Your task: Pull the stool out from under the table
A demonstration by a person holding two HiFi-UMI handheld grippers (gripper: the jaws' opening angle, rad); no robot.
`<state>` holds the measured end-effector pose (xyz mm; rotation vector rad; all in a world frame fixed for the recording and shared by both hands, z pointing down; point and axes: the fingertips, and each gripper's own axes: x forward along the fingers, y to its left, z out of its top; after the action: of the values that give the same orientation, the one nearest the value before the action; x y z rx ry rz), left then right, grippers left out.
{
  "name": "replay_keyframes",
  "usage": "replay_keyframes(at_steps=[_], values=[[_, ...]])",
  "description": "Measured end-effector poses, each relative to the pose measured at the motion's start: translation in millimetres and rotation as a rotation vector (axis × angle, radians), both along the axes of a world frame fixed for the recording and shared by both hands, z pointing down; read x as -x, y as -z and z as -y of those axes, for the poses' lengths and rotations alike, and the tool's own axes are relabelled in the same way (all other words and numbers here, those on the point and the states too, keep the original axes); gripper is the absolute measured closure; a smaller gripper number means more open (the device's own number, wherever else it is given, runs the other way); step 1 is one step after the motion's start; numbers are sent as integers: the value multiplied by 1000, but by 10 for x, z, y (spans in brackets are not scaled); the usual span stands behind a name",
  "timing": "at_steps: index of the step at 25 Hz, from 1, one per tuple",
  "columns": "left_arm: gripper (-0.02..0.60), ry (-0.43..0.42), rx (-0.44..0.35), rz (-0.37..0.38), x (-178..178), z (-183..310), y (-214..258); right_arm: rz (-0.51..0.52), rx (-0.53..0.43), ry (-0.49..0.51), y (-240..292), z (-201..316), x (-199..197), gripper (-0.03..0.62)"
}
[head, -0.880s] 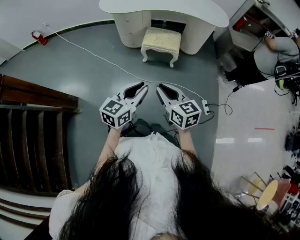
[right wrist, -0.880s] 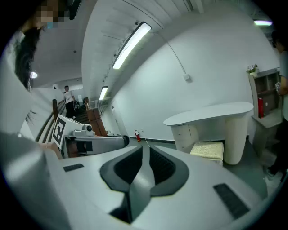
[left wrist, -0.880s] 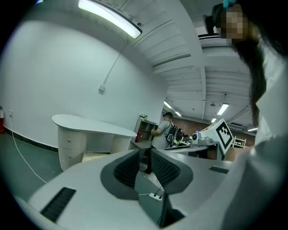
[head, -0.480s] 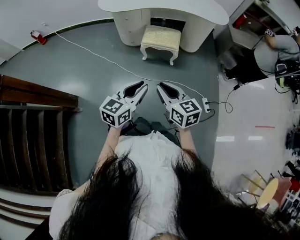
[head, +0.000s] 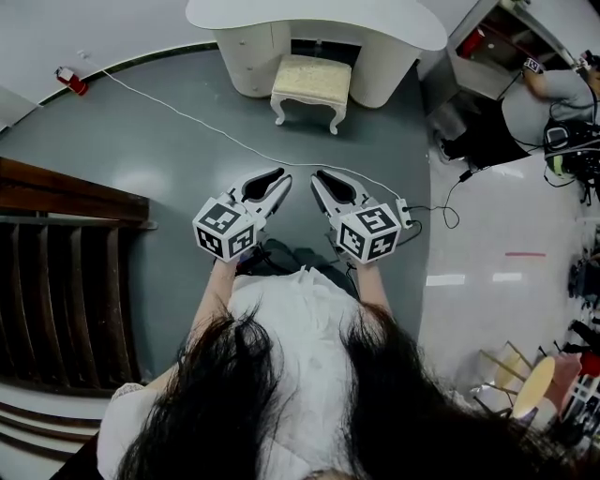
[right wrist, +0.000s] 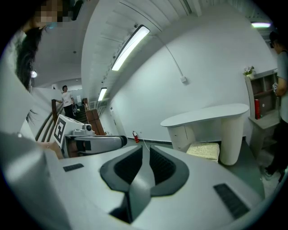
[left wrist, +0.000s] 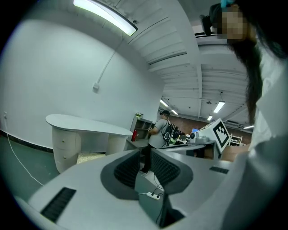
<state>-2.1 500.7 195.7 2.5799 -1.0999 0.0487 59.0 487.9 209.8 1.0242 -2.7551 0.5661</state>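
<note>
Head camera looks steeply down — gripper cameras, seemingly near level, both face the distant table

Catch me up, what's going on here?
A person holds a gripper in each hand. The left gripper and right gripper are both shut and empty, held side by side out front. The stool sits partly under the white table, well beyond both grippers. Neither gripper touches it.

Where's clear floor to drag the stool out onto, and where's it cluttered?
Open grey floor lies in front of the stool, bordered by the table, the wooden railing, the left gripper and the right gripper. Only a white cable crosses it. Crowded: the right side, around the power strip, black cords, shelf and person.
</note>
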Motion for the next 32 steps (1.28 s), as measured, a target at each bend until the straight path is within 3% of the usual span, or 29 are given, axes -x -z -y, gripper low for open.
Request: replay_keyframes(at_steps=[13,19,26,32], values=[[495,2,72,56,-308,-156,-227,14,47,44,-198,-126,-234,531],[495,-5,98,99,-223,-54,-345,31,61,33,-256,53,-172,531],[503,-30,112,30,-67,511,-397,4,68,16,-339,536,-53,531],[503,-44,81,44,188,1132,-312,-18,69,-5,-291,1105,143,531]])
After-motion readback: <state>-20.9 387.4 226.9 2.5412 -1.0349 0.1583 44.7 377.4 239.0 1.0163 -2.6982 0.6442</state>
